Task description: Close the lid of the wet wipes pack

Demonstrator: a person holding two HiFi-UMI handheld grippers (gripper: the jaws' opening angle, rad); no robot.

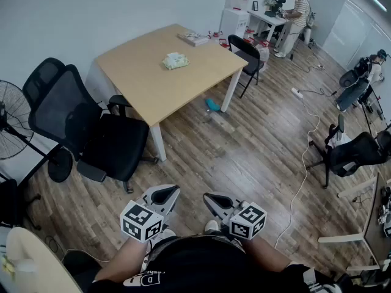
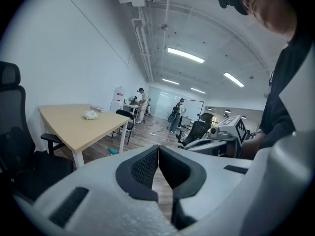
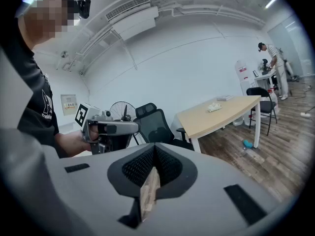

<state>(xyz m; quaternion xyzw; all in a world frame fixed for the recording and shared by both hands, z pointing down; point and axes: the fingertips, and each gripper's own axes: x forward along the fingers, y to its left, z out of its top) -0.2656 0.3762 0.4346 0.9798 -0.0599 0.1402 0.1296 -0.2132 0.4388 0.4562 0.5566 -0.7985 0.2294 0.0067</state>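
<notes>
The wet wipes pack (image 1: 175, 60) is a pale green packet lying near the middle of the light wooden table (image 1: 146, 84), far across the room from me. Its lid state is too small to tell. Close to my body, my left gripper (image 1: 170, 192) and right gripper (image 1: 211, 198) hover side by side over the floor, both shut with nothing in them. In the left gripper view the pack (image 2: 91, 115) lies far beyond the shut left gripper (image 2: 158, 149). The right gripper view shows the pack (image 3: 214, 107) far off past the shut right gripper (image 3: 154, 148).
Two black office chairs (image 1: 91, 133) stand at the table's near-left side, another chair (image 1: 247, 54) at its far side. A fan (image 1: 15, 124) is at the left. A book (image 1: 194, 38) lies on the table, a blue object (image 1: 212, 105) under it. A white cable (image 1: 302, 157) crosses the floor. People work at the back.
</notes>
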